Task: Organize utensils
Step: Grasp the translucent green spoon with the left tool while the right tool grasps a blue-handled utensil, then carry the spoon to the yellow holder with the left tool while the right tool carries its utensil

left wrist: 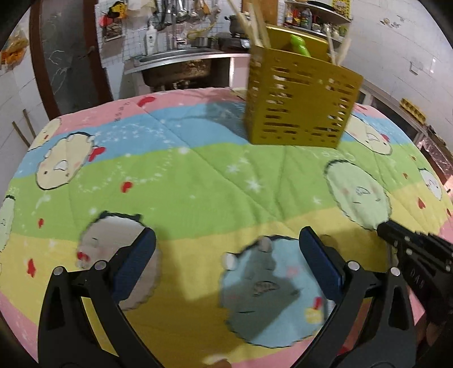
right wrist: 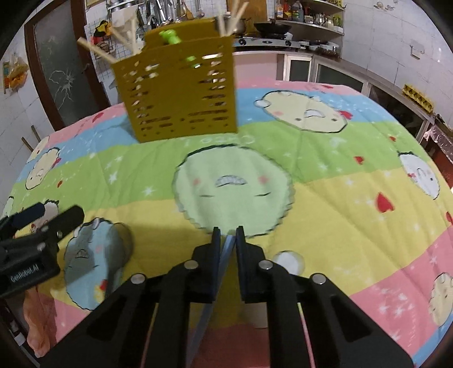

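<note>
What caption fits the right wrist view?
Right gripper shut on a thin blue utensil above the cartoon quilt, facing the yellow slotted holder of chopsticks.

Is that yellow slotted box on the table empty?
No. The yellow box holds wooden chopsticks and a green-handled utensil, sticking out the top.

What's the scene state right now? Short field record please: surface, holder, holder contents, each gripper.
surface: table under a pastel cartoon-print cloth
holder: yellow slotted utensil caddy, upright at the far side of the cloth
holder contents: pale wooden chopsticks and a green-handled utensil stick out of the top
left gripper: open, nothing between the jaws, over the cloth
right gripper: shut on a thin light-blue utensil; which kind cannot be told
</note>
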### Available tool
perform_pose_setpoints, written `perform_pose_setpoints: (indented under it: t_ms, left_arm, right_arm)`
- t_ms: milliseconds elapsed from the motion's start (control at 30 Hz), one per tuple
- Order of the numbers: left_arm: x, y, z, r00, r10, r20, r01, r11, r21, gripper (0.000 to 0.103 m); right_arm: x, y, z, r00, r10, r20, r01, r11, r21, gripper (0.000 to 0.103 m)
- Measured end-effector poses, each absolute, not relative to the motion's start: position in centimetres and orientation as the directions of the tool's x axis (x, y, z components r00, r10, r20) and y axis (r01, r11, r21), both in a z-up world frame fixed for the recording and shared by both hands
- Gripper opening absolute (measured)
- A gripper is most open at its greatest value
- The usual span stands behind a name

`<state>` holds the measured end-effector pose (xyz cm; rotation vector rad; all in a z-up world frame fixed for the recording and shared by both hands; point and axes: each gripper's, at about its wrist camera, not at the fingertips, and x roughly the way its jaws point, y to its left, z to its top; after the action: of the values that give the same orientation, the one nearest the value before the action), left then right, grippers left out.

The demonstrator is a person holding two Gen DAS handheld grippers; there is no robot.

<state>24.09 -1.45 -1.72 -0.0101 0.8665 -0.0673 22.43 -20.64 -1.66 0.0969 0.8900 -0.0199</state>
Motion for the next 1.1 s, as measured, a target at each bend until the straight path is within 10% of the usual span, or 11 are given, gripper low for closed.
perform_pose_setpoints:
  t_ms: [300, 700, 1100]
  left_arm:
    - [23.2, -6.7, -2.7, 0.595, -0.122, -0.794, 0.145, 0.989, -0.044, 0.096]
    - [24.4, -7.9, -3.6, 0.544, -0.126, -0.829, 0.166, 0.985, -0.041, 0.036]
    - [23.9, -7.4, -0.5, 0.627, -0.151, -0.764, 0.184, 0.982, -0.043, 0.035]
  right_arm:
    - [22.5, -25.8, -1.4, 0.627, 0.004, -0.779, 0.103, 0.991, 0.088, 0.011]
    - [22.6, -24.6, -1.5, 0.649, 0.036, -0.76, 0.069, 0.992, 0.107, 0.009]
    - [21.3, -24.2, 2.3, 0.757, 0.05, -0.651, 0.044, 0.991, 0.128, 0.008]
